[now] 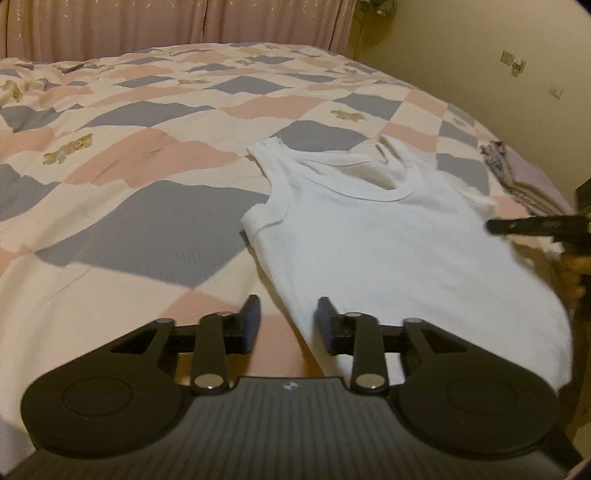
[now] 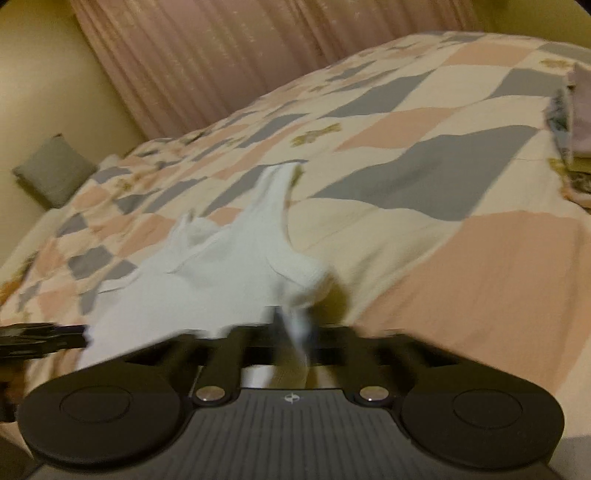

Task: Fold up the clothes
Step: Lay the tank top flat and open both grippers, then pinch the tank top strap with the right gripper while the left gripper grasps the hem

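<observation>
- Bed with patchwork quilt (image 1: 155, 155): pink, grey and cream patches with small bear prints; it fills both of your views and bears everything else.
- Pink curtain (image 1: 177, 26): hangs behind the far edge of the bed; in the right wrist view it runs beside a yellow wall.
- White tank top (image 1: 388, 240): lies on the near right part of the quilt, neckline and straps pointing away from you, hem toward you. Its lower left edge passes between the fingers of your left gripper (image 1: 286, 321), whose jaws stand wide apart; whether they touch the fabric is unclear.
- Right gripper (image 2: 295, 328): its jaws are closed on a bunched side edge of the tank top, and the cloth rises in a ridge from the quilt to the fingers. This view is motion-blurred. From the left wrist view you see only one dark finger of it entering at the right edge, at the garment's side.
- Folded clothes stack (image 1: 517, 177): purple and patterned, near the bed's right edge, well apart from the tank top.
- Grey cushion (image 2: 55, 171): against the wall left of the bed, visible only from the right wrist.
- Wall sockets (image 1: 513, 61): visible only from the left wrist.
</observation>
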A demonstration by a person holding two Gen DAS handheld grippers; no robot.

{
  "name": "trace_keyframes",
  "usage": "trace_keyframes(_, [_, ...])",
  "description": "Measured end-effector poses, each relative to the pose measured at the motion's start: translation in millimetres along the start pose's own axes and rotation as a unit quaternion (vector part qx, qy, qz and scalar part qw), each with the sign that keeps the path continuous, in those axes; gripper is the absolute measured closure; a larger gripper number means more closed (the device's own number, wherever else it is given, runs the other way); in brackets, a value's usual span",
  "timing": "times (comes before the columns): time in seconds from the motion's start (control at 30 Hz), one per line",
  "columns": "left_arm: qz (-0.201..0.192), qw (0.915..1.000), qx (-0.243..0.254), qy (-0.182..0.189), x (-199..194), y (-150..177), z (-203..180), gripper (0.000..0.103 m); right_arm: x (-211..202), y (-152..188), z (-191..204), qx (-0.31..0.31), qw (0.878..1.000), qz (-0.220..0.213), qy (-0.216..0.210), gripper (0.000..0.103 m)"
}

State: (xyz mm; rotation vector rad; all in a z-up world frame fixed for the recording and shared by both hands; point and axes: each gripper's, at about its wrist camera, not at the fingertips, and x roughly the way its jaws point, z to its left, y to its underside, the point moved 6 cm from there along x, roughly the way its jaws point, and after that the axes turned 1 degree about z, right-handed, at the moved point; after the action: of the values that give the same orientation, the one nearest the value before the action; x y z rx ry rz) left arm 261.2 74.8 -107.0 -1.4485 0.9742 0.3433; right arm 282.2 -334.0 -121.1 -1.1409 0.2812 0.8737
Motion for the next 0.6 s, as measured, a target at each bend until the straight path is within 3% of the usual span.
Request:
trace_keyframes(0.1, [-0.003, 1.0000, 0.005, -0.005, 3, -5, 1, 0.085, -18, -15, -1, -0.043, 0.997, -0.035, 0.059, 0.103])
trace_keyframes(0.23, [-0.001, 0.9997, 0.019, -0.013, 1, -5, -1, 0.085, -6, -7, -1, -0.080, 0.994, 0.007, 0.076, 0.102])
trace_keyframes(0.3, [-0.003, 0.9995, 0.027, -0.017, -4, -7, -3, 0.085, -6, -5, 1, -0.085, 0.993, 0.006, 0.078, 0.099])
trace_keyframes(0.37, [-0.010, 0.9993, 0.032, -0.018, -11, -11, -2, 0.085, -13, -10, 4, -0.080, 0.994, -0.015, 0.079, 0.082])
trace_keyframes(0.5, [-0.029, 0.9987, 0.035, -0.022, -18, -32, 4, 0.085, -24, -30, 17, -0.103, 0.990, -0.056, 0.074, 0.075])
trace_keyframes(0.6, [-0.044, 0.9976, 0.049, -0.022, -8, -56, 5, 0.085, -13, -51, 27, -0.126, 0.988, -0.059, 0.059, 0.070])
